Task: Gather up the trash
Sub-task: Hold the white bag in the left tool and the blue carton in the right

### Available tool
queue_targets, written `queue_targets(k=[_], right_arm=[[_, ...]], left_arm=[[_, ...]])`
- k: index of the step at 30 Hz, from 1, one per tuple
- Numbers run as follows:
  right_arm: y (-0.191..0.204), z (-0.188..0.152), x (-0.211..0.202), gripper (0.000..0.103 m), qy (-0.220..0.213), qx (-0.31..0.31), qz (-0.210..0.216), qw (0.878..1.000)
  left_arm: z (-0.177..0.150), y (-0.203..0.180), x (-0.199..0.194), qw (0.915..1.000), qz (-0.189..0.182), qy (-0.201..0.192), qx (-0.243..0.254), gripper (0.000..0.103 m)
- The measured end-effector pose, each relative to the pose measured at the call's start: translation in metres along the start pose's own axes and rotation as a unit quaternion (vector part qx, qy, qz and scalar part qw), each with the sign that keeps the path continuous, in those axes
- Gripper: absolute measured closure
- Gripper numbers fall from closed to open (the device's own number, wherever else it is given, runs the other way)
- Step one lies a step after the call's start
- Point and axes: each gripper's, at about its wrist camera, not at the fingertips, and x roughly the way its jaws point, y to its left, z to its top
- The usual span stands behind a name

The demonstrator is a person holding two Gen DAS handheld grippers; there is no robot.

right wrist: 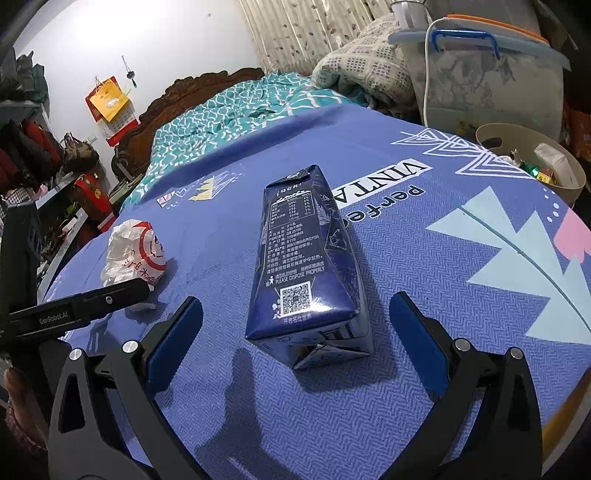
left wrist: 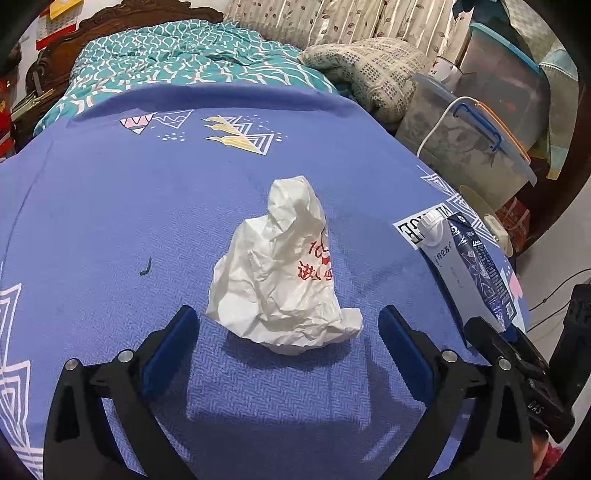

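Basically two trash items on the blue patterned tablecloth (left wrist: 110,206). First: crumpled white paper wrapper (left wrist: 280,273) with red print, sitting mid-table, standing up in a peak. Seen from the right wrist view it's off to the left, red ring print facing the camera. Second: dark blue milk carton (right wrist: 306,258), lying on its side, bottom end toward the right camera, QR code and white text on the upper face. In the left wrist view the carton shows at the right edge of the table, white cap end pointing away.

Left gripper (left wrist: 288,325): fingers spread wide, blue pads on either side of the wrapper's near base, not touching it, gaps visible both sides. Wrapper sits between and just ahead of the fingertips. Gripper casts a shadow on the cloth below.

Right gripper (right wrist: 295,314): also spread wide, pads flanking the carton's near end, clear space on each side, no contact. Carton lies between the fingers, long axis running away from the camera.

Each gripper shows in the other's view: black body at the lower right of the left view, black arm at the left of the right view, just beside the wrapper.

Beyond the table: beige round bin (right wrist: 532,162) at the far right edge with mixed scraps inside. Clear plastic storage boxes (left wrist: 469,140) with blue handles stacked behind. Bed with teal patterned quilt (left wrist: 192,55), carved wooden headboard (right wrist: 192,92), folded checkered blanket (left wrist: 369,70), floral curtain (right wrist: 306,33). Red and yellow calendar (right wrist: 109,101) on the white wall.
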Motion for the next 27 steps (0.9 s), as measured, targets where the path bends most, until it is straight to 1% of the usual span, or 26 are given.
queue_targets(k=[2, 7, 14, 17, 20, 24, 27], right_arm=[[0.000, 0.000, 0.000, 0.003, 0.000, 0.000, 0.000, 1.000], [0.000, 0.000, 0.000, 0.003, 0.000, 0.000, 0.000, 1.000], [0.001, -0.001, 0.000, 0.003, -0.001, 0.000, 0.000, 1.000], [0.001, -0.001, 0.000, 0.003, -0.001, 0.000, 0.000, 1.000], [0.001, -0.001, 0.000, 0.003, 0.000, 0.000, 0.000, 1.000], [0.002, -0.001, -0.001, 0.003, 0.000, 0.000, -0.001, 1.000], [0.002, -0.001, -0.001, 0.003, 0.000, -0.003, -0.004, 1.000]], left_arm=[[0.000, -0.003, 0.001, 0.9999, 0.008, 0.004, 0.009, 0.009], [-0.006, -0.015, 0.005, 0.9978, 0.046, 0.020, 0.044, 0.009], [-0.007, -0.015, 0.005, 0.9967, 0.052, 0.024, 0.058, 0.009], [-0.007, -0.011, 0.003, 0.9979, 0.039, 0.018, 0.049, 0.009], [-0.007, -0.001, -0.003, 0.9996, 0.010, 0.007, 0.027, 0.009], [-0.006, 0.007, -0.006, 0.9998, -0.018, -0.002, 0.008, 0.009], [-0.005, 0.007, -0.007, 0.9997, -0.024, -0.004, 0.006, 0.009]])
